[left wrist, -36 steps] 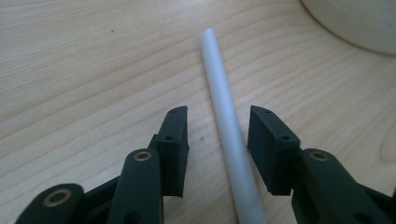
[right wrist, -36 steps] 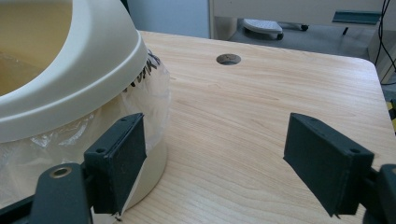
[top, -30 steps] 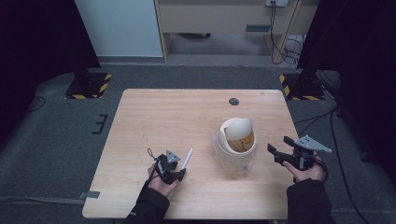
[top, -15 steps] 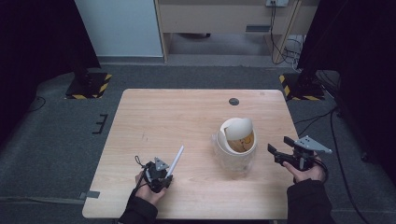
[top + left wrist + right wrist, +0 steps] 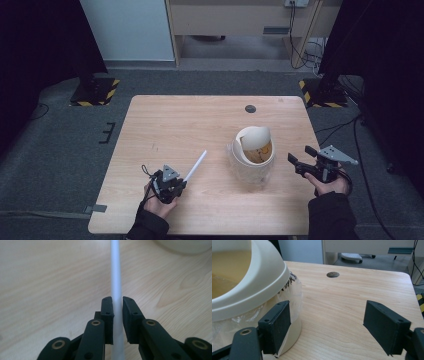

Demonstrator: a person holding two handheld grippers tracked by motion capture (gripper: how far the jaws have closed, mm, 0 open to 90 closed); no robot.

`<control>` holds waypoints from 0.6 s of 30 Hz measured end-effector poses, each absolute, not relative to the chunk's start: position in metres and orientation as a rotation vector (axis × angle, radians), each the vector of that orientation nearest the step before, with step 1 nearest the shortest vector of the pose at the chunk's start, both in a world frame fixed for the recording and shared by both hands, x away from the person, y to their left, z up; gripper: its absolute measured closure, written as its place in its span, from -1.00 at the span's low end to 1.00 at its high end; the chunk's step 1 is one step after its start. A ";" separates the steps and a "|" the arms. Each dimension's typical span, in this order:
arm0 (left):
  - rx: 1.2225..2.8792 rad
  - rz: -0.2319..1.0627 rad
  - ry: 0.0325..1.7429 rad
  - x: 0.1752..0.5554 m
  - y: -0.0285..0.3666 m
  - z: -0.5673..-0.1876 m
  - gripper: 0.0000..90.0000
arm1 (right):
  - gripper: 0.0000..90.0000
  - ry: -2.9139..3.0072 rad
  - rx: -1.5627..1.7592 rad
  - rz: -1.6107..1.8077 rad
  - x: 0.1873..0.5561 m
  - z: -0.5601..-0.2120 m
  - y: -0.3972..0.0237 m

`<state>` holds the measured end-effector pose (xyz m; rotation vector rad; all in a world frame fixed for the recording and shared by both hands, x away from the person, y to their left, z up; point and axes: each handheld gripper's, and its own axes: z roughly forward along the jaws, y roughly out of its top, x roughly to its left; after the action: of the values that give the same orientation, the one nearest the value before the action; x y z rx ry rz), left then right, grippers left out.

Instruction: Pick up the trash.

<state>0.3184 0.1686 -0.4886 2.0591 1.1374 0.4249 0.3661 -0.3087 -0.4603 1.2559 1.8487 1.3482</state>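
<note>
With left tool point(image 5: 176, 184) clenched on white tube point(image 5: 196, 165) jutting ahead of its tips toward lidded bin point(image 5: 252, 156), and right tool point(image 5: 299, 165) released beside bin: pickup done, next carry tube to opening.

place: lab-type recording room | shown by: bare wooden table point(image 5: 200, 130) set on grey carpet point(image 5: 60, 150) | black stands on hazard-striped bases point(image 5: 95, 90) placed at both sides | dark curtains hung around | loose cables point(image 5: 300, 45) trailed by back cabinet point(image 5: 235, 20)
</note>
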 end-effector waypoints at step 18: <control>1.717 0.640 0.870 0.299 0.172 -0.425 0.76 | -0.47 1.740 1.116 1.518 0.355 -0.413 -0.301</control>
<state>0.2989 0.1717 -0.4248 1.7174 0.8698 0.6403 0.3554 -0.3006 -0.4131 1.1159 1.7400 1.5179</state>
